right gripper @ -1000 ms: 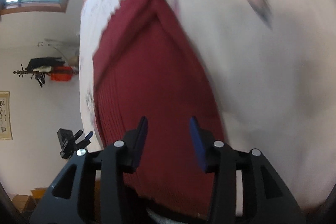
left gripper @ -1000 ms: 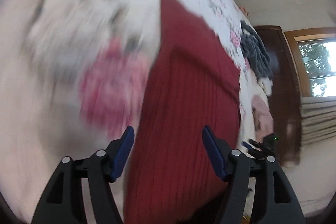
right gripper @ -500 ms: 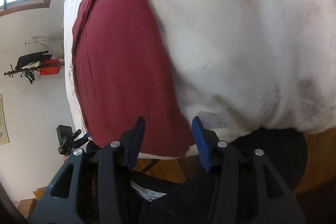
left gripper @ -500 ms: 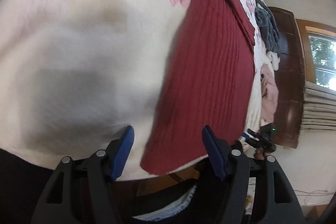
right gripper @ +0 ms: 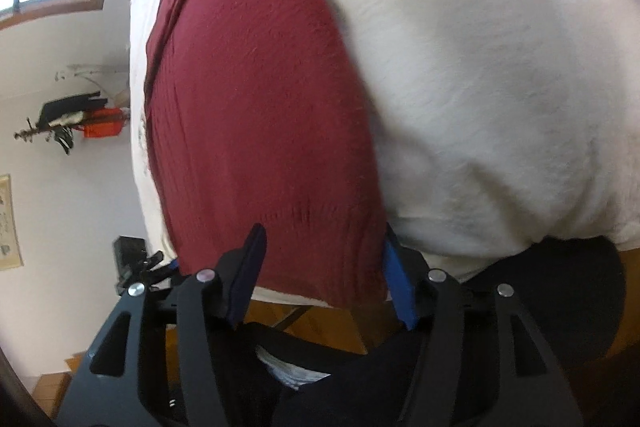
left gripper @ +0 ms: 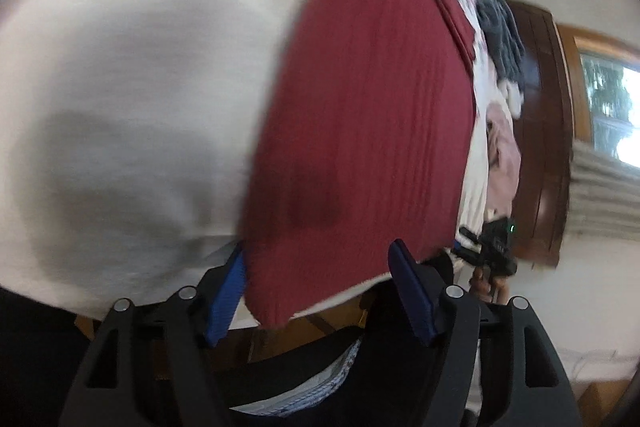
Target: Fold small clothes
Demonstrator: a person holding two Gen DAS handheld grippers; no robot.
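Pale walls [right gripper: 60, 207], window [left gripper: 612, 99], perhaps wardrobe [left gripper: 548, 147]

A bed covered by a cream blanket [left gripper: 132, 99] with pink flower prints carries everything. Directly ahead of the left gripper [left gripper: 320, 291], a dark red ribbed garment [left gripper: 372, 115] lies flat on it, its near edge hanging over the bed's edge. Farther ahead and to the right lie a grey-blue crumpled cloth [left gripper: 500, 31] and a pale pink cloth [left gripper: 504, 159].
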